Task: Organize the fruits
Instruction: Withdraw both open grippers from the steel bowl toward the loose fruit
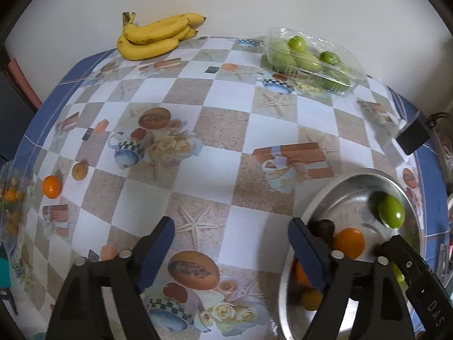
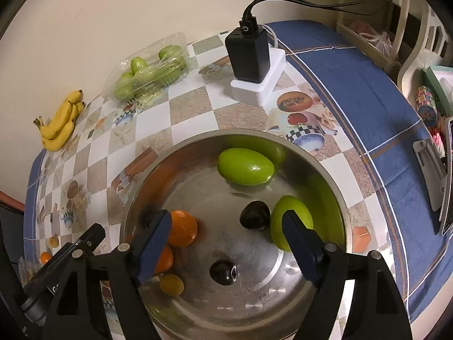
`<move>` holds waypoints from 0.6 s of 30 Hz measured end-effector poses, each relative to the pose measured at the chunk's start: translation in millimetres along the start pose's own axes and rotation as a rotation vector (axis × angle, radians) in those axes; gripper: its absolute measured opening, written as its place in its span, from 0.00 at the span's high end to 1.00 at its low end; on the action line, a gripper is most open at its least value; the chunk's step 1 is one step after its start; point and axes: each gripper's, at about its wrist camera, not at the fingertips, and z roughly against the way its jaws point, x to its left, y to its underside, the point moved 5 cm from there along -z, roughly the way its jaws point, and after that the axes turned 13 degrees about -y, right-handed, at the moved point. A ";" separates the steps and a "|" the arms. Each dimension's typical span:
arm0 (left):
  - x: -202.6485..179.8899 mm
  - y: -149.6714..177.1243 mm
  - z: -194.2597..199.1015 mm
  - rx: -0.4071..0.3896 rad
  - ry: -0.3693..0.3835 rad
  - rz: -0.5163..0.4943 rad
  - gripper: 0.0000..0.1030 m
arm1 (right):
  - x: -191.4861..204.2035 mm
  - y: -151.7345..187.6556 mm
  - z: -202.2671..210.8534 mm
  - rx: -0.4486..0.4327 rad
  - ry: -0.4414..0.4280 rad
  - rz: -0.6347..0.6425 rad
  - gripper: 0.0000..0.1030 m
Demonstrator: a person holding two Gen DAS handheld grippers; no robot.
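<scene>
Below, both my grippers stand spread with nothing between the pads: the left gripper (image 1: pixel 230 243) over the tablecloth (image 1: pixel 254 130), the right gripper (image 2: pixel 226 239) above the steel bowl (image 2: pixel 198 147) holding green fruits (image 2: pixel 245 166), oranges (image 2: pixel 182 228) and dark plums (image 2: pixel 223 272). Letters "DAS" show on the neighbouring gripper; bananas (image 1: pixel 155 36) lie by the wall.

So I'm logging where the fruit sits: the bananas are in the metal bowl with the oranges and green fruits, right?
Not quite. The bananas lie on the tablecloth by the wall, outside the metal bowl. The oranges and green fruits are in the bowl, as the right wrist view shows.
</scene>
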 end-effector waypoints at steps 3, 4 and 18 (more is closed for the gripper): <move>2.1 0.0 -1.9 0.001 -0.014 -0.001 0.14 | 1.1 2.4 -4.1 0.012 0.008 0.009 0.21; 3.2 0.3 -3.3 0.003 -0.019 0.001 0.10 | 1.3 2.7 -4.8 0.013 0.009 0.011 0.19; 12.6 -1.4 -7.8 -0.004 -0.016 0.021 0.00 | 4.8 4.0 -7.1 0.013 0.024 0.029 0.01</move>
